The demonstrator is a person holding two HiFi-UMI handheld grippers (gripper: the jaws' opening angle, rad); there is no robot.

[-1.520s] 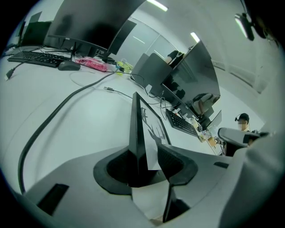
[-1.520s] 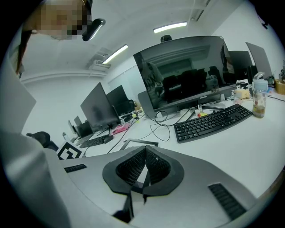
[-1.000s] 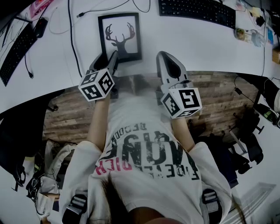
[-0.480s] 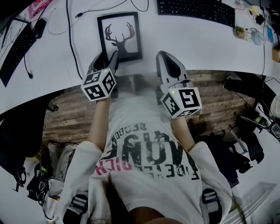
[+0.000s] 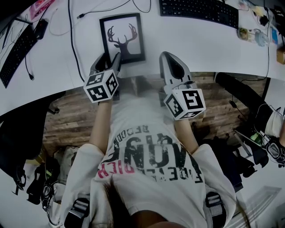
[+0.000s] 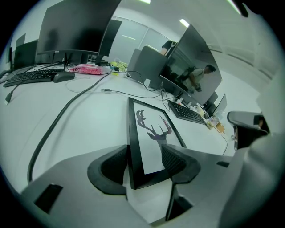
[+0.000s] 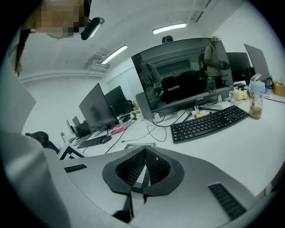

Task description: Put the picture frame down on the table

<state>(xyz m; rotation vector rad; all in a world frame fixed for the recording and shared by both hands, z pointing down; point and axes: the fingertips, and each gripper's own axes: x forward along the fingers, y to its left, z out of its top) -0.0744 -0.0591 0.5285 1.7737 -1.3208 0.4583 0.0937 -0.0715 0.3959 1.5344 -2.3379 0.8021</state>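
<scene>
The black picture frame [image 5: 122, 38] with a deer-head silhouette lies flat on the white table [image 5: 200, 49], close to its near edge. My left gripper [image 5: 109, 58] is at the frame's near left corner. In the left gripper view the frame [image 6: 153, 133] runs away from me between the jaws of that gripper [image 6: 144, 158]. They stand apart on either side of its left border, open. My right gripper [image 5: 165, 55] hovers over bare table to the right of the frame. Its jaws [image 7: 144, 165] meet at the tip, shut with nothing in them.
A black keyboard [image 5: 200, 12] lies at the back right, another keyboard [image 5: 15, 49] at the far left. A dark cable [image 5: 73, 40] runs left of the frame. A bottle [image 5: 249, 34] and small items sit at the right. A monitor [image 7: 182, 75] stands behind the right keyboard [image 7: 209, 122].
My left gripper has edged slightly right and toward the frame. The frame and the right gripper have stayed put.
</scene>
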